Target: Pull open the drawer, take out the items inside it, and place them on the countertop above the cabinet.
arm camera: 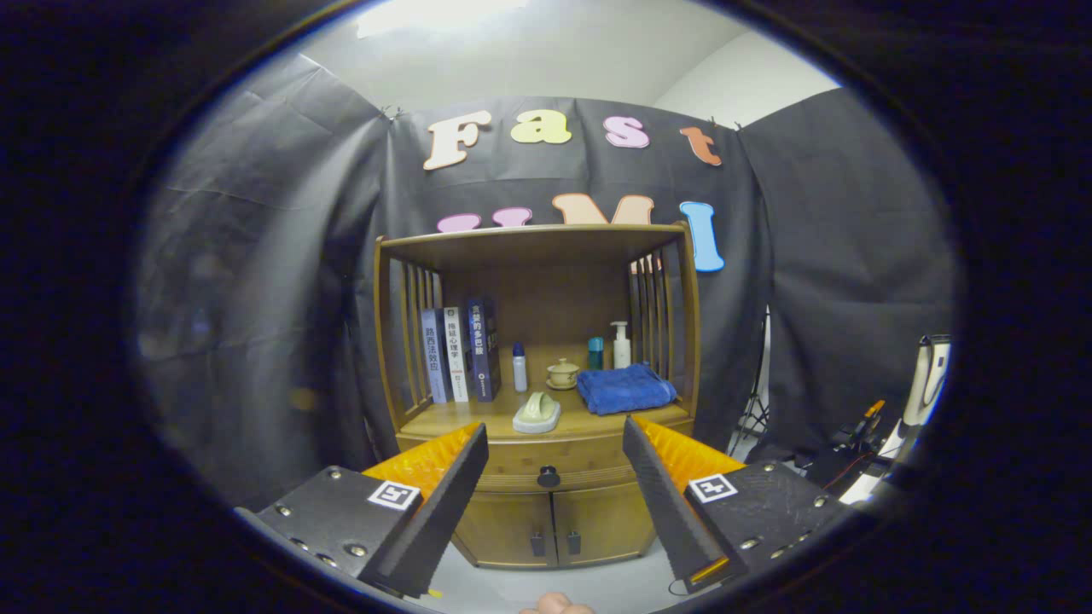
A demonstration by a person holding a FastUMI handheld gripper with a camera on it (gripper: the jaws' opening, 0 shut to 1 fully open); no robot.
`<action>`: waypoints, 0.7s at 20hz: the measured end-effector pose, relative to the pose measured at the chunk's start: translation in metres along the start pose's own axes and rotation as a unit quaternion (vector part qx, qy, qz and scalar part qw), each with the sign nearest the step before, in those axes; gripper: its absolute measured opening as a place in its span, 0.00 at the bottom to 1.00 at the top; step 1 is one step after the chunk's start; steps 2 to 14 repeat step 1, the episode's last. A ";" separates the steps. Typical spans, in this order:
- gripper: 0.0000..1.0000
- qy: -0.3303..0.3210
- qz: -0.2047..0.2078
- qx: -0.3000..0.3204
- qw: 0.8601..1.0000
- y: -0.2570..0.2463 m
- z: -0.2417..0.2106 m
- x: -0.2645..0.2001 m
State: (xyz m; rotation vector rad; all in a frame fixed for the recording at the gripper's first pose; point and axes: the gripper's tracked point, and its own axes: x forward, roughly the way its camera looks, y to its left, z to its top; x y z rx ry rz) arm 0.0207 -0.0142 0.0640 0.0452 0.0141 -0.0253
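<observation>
A wooden cabinet (537,401) stands some way ahead of me against the booth wall. Its drawer (546,465) is closed, and a dark round knob (548,477) sits at its middle. The knob lies between my two fingers but well beyond their tips. My gripper (554,443) is open with nothing between its fingers. The countertop (589,419) above the drawer carries a folded blue towel (625,388) and a pale green object on a white dish (537,413). The drawer's contents are hidden.
At the back of the countertop stand three upright books (461,351), a small white bottle (519,367), a lidded ceramic cup (563,373), a teal bottle (595,353) and a pump bottle (621,344). Two lower doors (553,529) sit under the drawer. Equipment and cables (887,426) lie at the right.
</observation>
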 end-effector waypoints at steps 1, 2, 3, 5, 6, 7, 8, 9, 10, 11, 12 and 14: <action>0.99 -0.002 0.000 0.001 1.000 0.000 0.000 -0.001; 0.99 -0.002 0.000 0.001 1.000 0.000 0.000 -0.001; 0.99 -0.002 0.000 0.001 1.000 0.000 0.000 -0.001; 0.99 -0.002 0.000 0.001 1.000 0.000 0.000 -0.001; 0.99 -0.002 0.000 0.001 1.000 0.000 0.000 -0.001; 0.99 -0.002 0.000 0.001 1.000 0.000 0.000 -0.001; 0.99 -0.002 0.000 0.001 1.000 0.000 0.000 -0.001; 0.99 -0.002 0.000 0.001 1.000 0.000 0.000 -0.001; 0.99 -0.002 0.000 0.001 1.000 0.000 0.000 -0.001; 0.99 -0.002 0.000 0.001 1.000 0.000 0.000 -0.001; 0.99 -0.002 0.000 0.001 1.000 0.000 0.000 -0.001; 0.99 -0.002 0.000 0.001 1.000 0.000 0.000 -0.001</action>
